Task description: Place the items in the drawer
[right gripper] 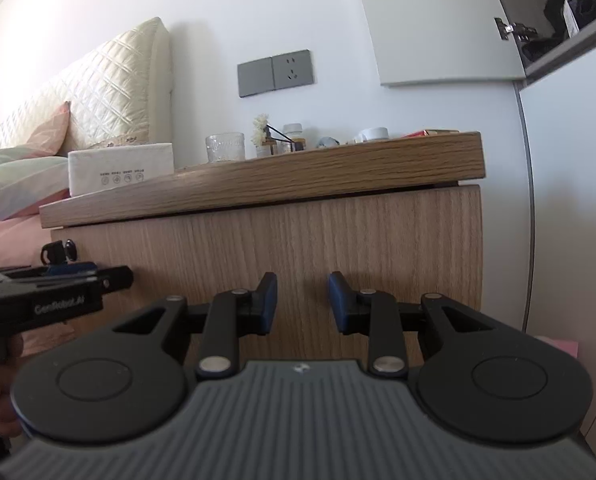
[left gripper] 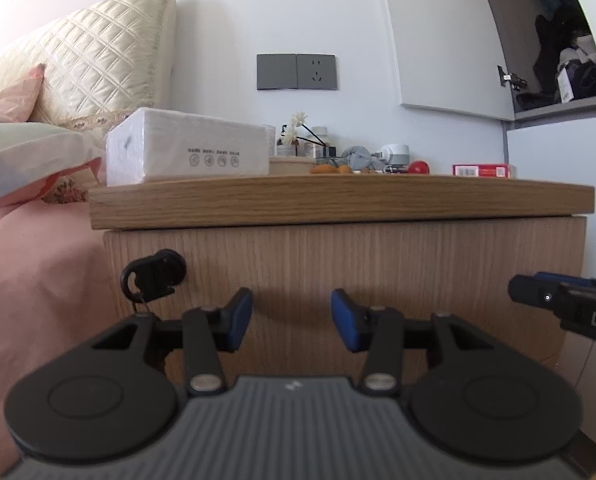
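- Left claw (left gripper: 292, 318): black linkage arms, blue rubber-like pads, ribbed grey body; jaws apart, holding nothing, level with the drawer front.
- Right claw (right gripper: 302, 304): same build; jaws apart, holding nothing, facing the drawer front.
- Drawer front (left gripper: 337, 280): pale wood with vertical grain, shut; sits directly under the worktop slab.
- Key (left gripper: 154, 276): black, in a round lock at the drawer front's upper left corner.
- Worktop (left gripper: 337, 202): thick oak-grain slab overhanging the drawer.
- Tissue pack (left gripper: 186, 152): white, soft rectangular block with printed symbols, at the left end of the worktop.
- Glass (right gripper: 225, 147): clear, patterned tumbler, far side, right of the tissue pack.
- Red ball (left gripper: 418, 167): small, glossy, toward the right of the worktop.
- Red box (left gripper: 481, 170): flat, with a barcode, at the right end.
- Grey cloth item (left gripper: 355, 157): crumpled, mid-worktop, left of the ball.
- Headboard (left gripper: 98, 60): cream, diamond-quilted, left of the worktop.
- Bedsheet (left gripper: 38, 280): pink, smooth.
- Wall socket (left gripper: 296, 72): grey rectangular plate on the far wall.
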A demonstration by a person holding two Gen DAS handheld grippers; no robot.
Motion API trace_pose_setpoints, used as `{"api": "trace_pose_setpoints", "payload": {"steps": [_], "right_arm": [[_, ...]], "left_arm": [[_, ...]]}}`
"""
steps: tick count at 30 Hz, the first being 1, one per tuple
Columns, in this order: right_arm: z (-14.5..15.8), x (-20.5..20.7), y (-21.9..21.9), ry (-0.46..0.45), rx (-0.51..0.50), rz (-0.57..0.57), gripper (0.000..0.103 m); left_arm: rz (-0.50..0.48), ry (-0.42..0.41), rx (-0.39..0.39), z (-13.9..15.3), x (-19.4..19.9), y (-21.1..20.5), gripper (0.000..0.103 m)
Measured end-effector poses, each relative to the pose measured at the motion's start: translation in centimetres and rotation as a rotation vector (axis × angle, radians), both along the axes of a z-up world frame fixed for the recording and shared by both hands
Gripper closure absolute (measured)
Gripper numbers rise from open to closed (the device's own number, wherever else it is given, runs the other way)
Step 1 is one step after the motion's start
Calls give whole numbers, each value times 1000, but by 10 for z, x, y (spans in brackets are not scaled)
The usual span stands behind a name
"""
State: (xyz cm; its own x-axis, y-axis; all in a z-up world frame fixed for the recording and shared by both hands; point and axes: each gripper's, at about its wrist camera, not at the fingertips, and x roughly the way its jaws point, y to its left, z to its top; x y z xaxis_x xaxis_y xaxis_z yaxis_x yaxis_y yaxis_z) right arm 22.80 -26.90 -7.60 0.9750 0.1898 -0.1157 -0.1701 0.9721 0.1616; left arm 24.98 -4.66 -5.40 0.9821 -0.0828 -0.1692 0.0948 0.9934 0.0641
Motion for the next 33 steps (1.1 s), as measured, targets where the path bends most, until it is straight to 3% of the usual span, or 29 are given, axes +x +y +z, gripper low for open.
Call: {"api": "trace_pose_setpoints", "payload": {"steps": [11,26,33], "right_arm": [[19,-25,-5,10,8,3,70],[17,-67,-9,13,-7,-5,69],[12,-86,-10,34,-24,-10,69]], "left_arm": [[3,14,-38,17,-35,2,55],[-15,-13,-25,32,-92,-19,54],[5,-2,-56,37,-118,-8,54]]}}
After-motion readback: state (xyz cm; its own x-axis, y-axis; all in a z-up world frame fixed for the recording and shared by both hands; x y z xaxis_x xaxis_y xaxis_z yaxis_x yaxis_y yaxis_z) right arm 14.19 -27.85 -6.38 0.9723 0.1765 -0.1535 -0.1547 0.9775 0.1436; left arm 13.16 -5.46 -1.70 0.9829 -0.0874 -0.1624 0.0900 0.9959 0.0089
